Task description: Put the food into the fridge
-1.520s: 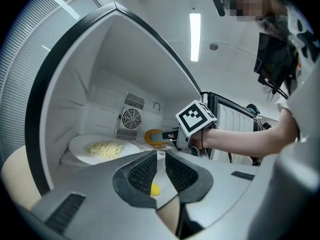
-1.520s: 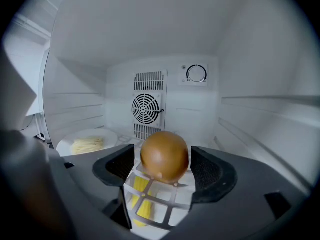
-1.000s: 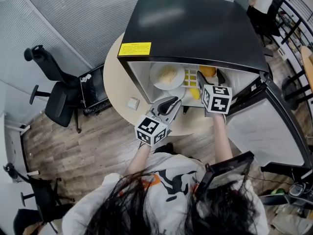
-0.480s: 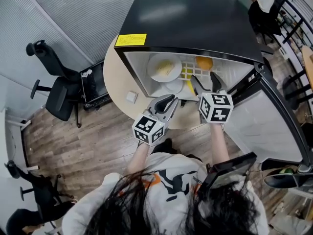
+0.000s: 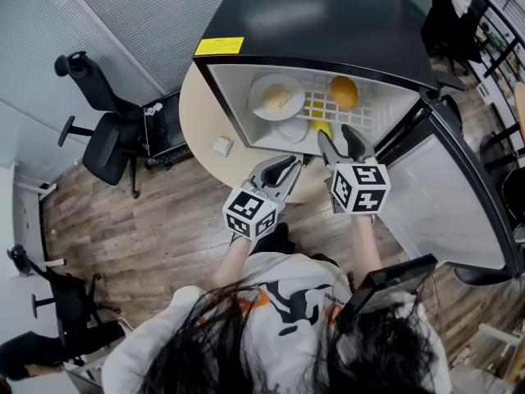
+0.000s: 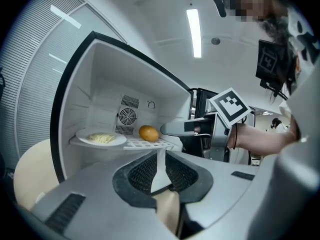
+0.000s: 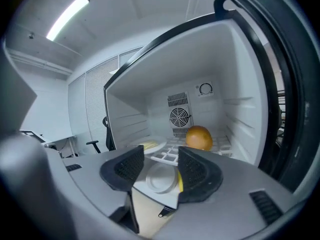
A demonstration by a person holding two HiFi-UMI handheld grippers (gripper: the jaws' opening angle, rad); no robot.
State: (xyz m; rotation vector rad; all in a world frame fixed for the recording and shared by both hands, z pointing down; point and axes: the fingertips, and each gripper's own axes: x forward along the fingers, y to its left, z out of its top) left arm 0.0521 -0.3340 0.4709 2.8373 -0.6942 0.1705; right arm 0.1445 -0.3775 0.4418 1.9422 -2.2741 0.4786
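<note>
Office room, wood-plank floor (image 5: 148, 220), slatted blinds on the walls. Small black fridge (image 5: 328, 15) sits on a round beige table (image 5: 201, 121); fridge door (image 5: 447, 195) swung wide open.

- Inside fridge, on the white wire shelf (image 5: 369, 109): orange (image 5: 344, 92) near the back wall, toward the door-hinge side. It rests free, no jaw touching it.
- Same shelf, end away from the hinge: white plate (image 5: 277, 97) with a pale shredded heap on it. Plate and orange apart.
- Below the shelf, near the fridge's front edge: small white round dish (image 5: 292, 130), and just beside it a yellow item (image 5: 321, 127), partly hidden; kind not clear.
- Right gripper (image 5: 335, 132): tips at the fridge mouth, outside the shelf, pointing in. Jaws apart and closing. Nothing between the pads; the dish and the yellow item show beyond the gap, not in it.
- Left gripper (image 5: 289, 169): held in front of the fridge, over the table edge, outside the opening. Jaws drawn to a narrow slit, not touching, nothing in them.
- Yellow label (image 5: 219, 46) on the fridge's top front corner, away from the hinge.
- Small white cube (image 5: 221, 145) on the table, beside the fridge's outer wall.
- Black office chair (image 5: 94, 130) on the floor, well apart from the fridge.
</note>
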